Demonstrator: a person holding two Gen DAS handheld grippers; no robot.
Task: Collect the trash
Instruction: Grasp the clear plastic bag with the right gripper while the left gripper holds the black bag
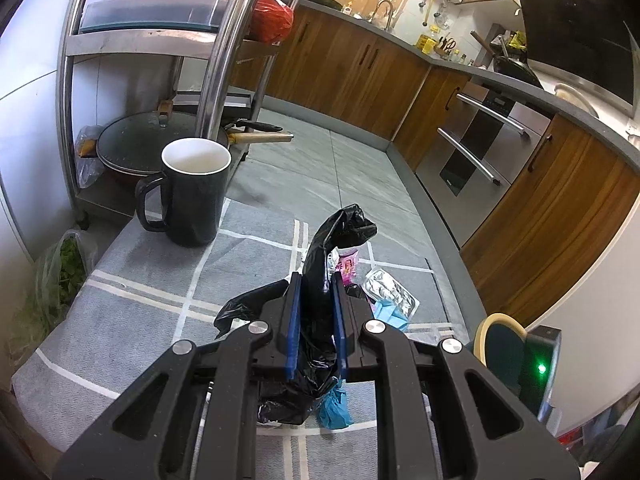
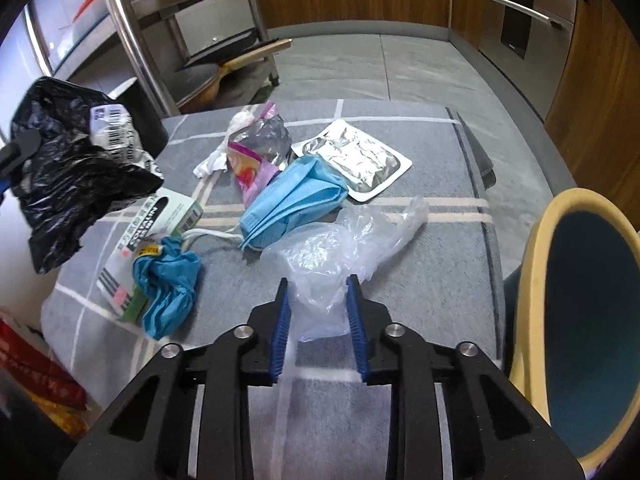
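My left gripper is shut on a black trash bag, which sticks up between the blue pads and hangs below them. In the right wrist view the same bag hangs at the left, above the table. My right gripper sits low over the grey checked tablecloth, its pads against a crumpled clear plastic bag. Beyond lie a blue face mask, a foil packet, a purple snack wrapper, a white tissue, a crumpled blue scrap and a small carton.
A dark mug stands at the table's far left corner. A yellow-rimmed teal bowl stands at the right edge. A steel rack with pans is behind the table on the left. Wooden cabinets and an oven line the far side of the tiled floor.
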